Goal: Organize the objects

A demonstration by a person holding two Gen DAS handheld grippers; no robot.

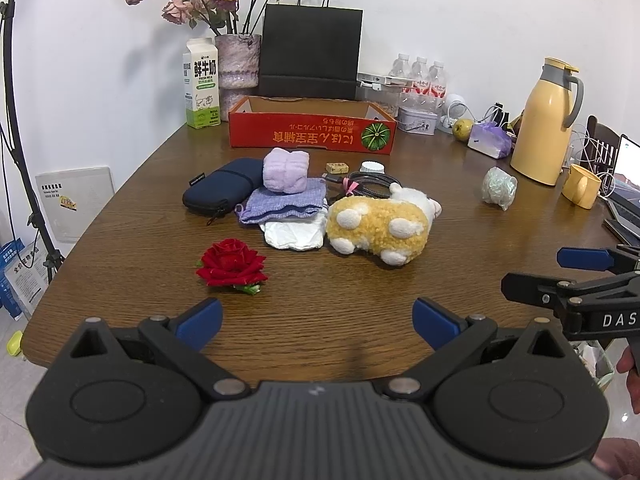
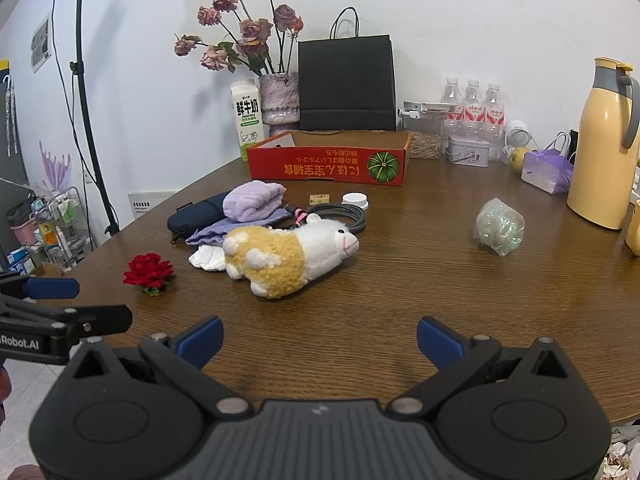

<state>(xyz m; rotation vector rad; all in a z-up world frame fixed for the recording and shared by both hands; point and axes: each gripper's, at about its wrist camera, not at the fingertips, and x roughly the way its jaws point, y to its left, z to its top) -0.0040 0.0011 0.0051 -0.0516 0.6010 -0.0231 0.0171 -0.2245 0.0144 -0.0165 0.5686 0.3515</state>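
Surveying the tabletop (image 1: 360, 320), we hold the left gripper (image 1: 318, 322) and the right gripper (image 2: 320, 342) spread wide and empty above its near edge, both tilted down toward the clutter, which we judge a ready stance with nothing yet chosen. Item one, the plush sheep (image 2: 288, 256), lies on its side near the middle; its long axis runs across the right wrist view, white head toward the right, feet toward us. Item two, the red rose (image 1: 232, 266), sits alone at near left, bloom facing up, well apart from the rest. Item three, the navy pouch (image 1: 218, 186), lies with its long axis slanting from near left to far right, zipper pull at the near end. Item four, the lilac rolled towel (image 1: 286, 170), rests on a purple knit cloth (image 1: 280, 204), which overlaps a white packet (image 1: 294, 234) touching the sheep. A coiled cable (image 1: 370, 184), a white cap (image 1: 372, 167) and a small yellow block (image 1: 337, 167) lie behind. A clear wrapped bundle (image 2: 500, 226) stands apart at right. The open red box (image 1: 312, 134) waits behind them, open side up, long axis across the view, probably the receptacle we fill.
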